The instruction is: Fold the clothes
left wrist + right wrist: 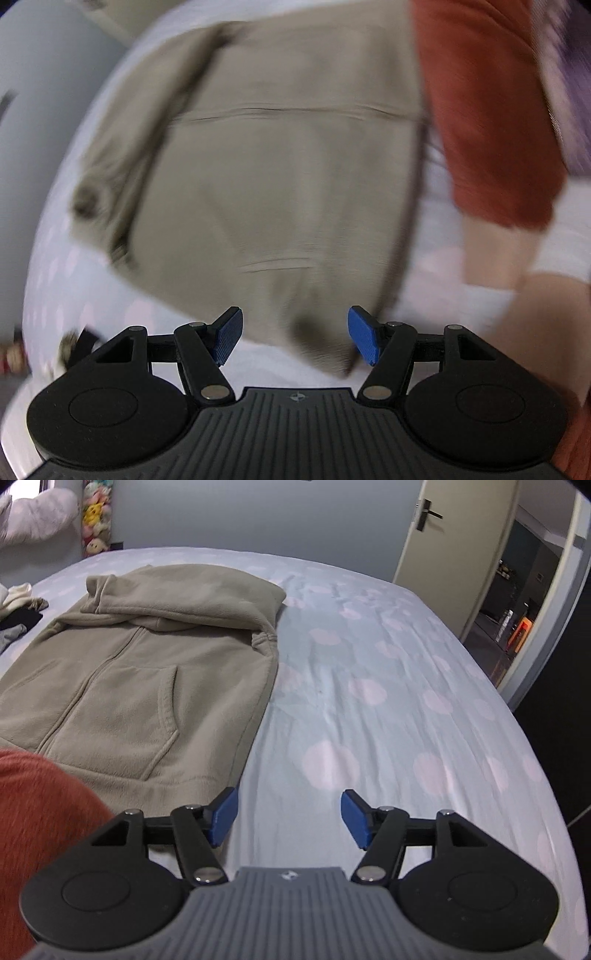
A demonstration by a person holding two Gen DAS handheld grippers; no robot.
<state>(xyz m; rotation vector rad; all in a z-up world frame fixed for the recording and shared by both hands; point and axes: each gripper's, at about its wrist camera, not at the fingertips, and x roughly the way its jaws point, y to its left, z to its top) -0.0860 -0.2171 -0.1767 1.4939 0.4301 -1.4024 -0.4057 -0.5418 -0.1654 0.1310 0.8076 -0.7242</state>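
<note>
A bed [388, 709] with a pale blue sheet dotted in pink fills the scene. At the far right a cream door [454, 550] with a dark handle stands open onto a dim room, and at the far left soft toys [95, 520] hang against the grey wall [240, 513], with a white pillow [33, 520] beside them.

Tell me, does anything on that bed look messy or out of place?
Mostly tidy. The beige hoodie lies flat on the spotted sheet, its hood bunched up. The only clutter is a small heap of clothes at the far left edge.
</note>
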